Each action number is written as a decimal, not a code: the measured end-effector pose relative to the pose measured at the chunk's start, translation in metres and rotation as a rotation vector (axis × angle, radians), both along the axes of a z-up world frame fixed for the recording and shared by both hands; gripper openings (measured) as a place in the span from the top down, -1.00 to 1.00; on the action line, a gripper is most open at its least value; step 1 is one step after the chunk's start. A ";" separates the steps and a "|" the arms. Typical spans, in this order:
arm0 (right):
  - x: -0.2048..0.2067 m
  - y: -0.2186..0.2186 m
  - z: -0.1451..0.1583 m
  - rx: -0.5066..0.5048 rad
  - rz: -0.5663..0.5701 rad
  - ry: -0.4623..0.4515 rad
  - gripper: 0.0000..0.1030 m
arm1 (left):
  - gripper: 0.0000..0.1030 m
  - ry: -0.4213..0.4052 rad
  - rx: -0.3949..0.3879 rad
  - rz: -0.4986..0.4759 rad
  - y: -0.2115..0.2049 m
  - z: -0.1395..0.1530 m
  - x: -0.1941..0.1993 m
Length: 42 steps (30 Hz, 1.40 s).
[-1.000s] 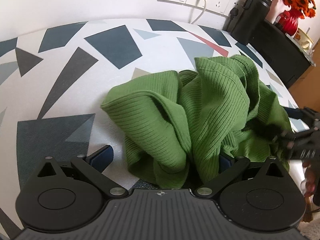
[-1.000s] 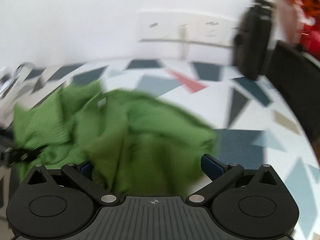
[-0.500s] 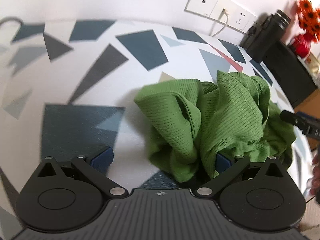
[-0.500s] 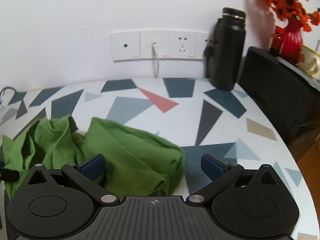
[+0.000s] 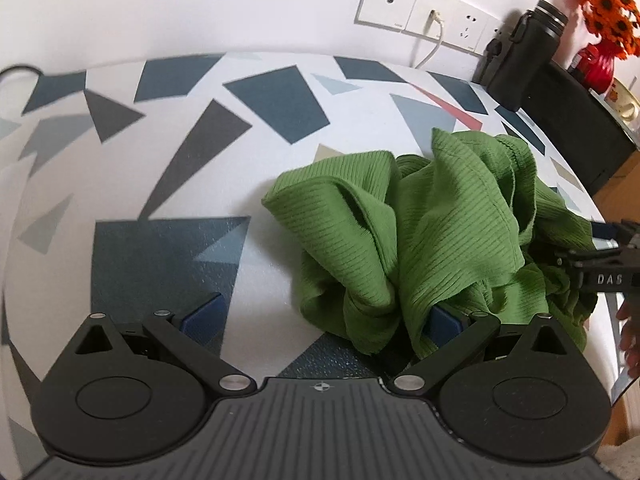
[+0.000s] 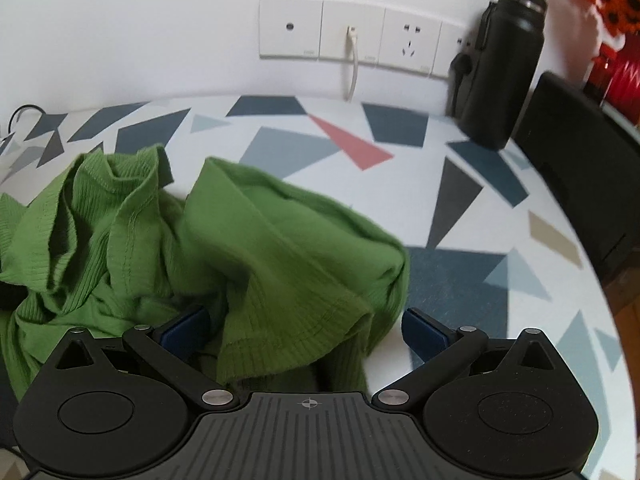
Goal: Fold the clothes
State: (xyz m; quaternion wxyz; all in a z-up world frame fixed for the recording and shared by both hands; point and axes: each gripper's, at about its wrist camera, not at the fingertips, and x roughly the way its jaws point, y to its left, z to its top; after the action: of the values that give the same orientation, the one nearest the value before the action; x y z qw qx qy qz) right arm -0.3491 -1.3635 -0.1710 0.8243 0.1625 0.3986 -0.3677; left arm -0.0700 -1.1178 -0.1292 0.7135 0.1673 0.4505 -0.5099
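Observation:
A crumpled green ribbed garment (image 5: 420,240) lies in a heap on the patterned table (image 5: 168,264). My left gripper (image 5: 324,316) stands open at the heap's near left side; a fold drapes over its right finger (image 5: 444,320), and its left finger (image 5: 202,314) is over bare table. In the right wrist view the garment (image 6: 248,248) fills the lower left, its hem hanging between the wide-apart fingers of my open right gripper (image 6: 306,328). The right gripper's black body (image 5: 600,258) shows at the heap's far right side.
A black bottle (image 6: 500,68) and a black box (image 6: 584,184) stand at the back right, with a red vase of orange flowers (image 5: 598,64) beyond. Wall sockets (image 6: 352,28) hold a white cable. The table edge curves down the right; a hand (image 5: 630,340) shows there.
The right gripper has come in over the garment, so cloth now lies between its fingers. The left gripper has shifted left, leaving the heap toward its right finger.

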 end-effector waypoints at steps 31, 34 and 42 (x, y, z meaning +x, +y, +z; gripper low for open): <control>0.042 -0.049 -0.028 0.030 0.116 -0.105 -0.99 | -1.00 -0.138 -0.204 0.016 -0.004 -0.028 0.000; 0.043 -0.050 -0.033 -0.015 0.151 -0.152 -0.99 | -1.00 -0.150 -0.237 0.035 -0.003 -0.031 -0.001; 0.036 -0.047 -0.037 -0.057 0.164 -0.197 -0.99 | -1.00 -0.147 -0.258 0.051 0.001 -0.031 -0.001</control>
State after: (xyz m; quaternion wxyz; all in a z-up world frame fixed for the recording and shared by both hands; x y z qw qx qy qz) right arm -0.3135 -1.4103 -0.2084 0.8910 0.1411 0.3171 -0.2926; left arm -0.0715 -1.1164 -0.1606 0.7727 0.0998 0.3319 -0.5317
